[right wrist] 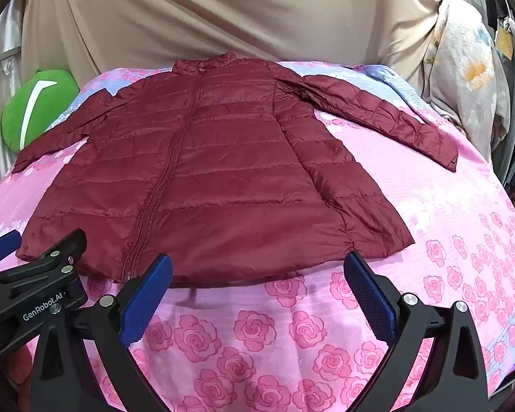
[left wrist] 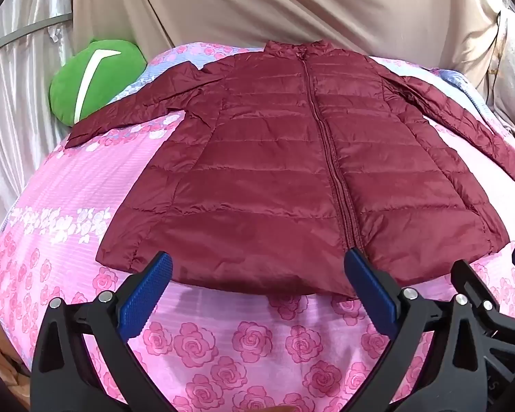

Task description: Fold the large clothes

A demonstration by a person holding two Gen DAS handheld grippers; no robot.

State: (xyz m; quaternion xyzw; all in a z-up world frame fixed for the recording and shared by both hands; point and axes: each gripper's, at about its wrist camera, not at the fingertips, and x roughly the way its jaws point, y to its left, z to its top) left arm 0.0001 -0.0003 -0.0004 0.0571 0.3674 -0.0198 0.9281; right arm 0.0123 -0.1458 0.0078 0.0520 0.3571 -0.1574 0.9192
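Two sleeves spread wide and a zipped front facing up show how the maroon puffer jacket (left wrist: pixel 292 158) is laid out in the left wrist view: flat on the pink rose-print bed cover (left wrist: pixel 223 350), collar far from the camera and hem nearest, which leaves every edge reachable for folding. The left tool (left wrist: pixel 257 267) hangs just above the hem with its blue pads spread as wide as they go and nothing between them, so it holds no cloth; its placement over the left half of the hem suggests a grasp there has not yet begun. A green cushion (left wrist: pixel 96 79) sits beyond the sleeve on that side, clear of the jacket, and part of the right tool (left wrist: pixel 491 295) shows at the frame's right edge. In the right wrist view the same jacket (right wrist: pixel 223 171) lies with its zip running left of centre, and the right tool (right wrist: pixel 257 267) hovers over the hem's right half, pads likewise fully apart and empty. The left tool (right wrist: pixel 34 274) appears just beside it at lower left. Both tools side by side at the hem looks like a starting stance, with no fold made so far.
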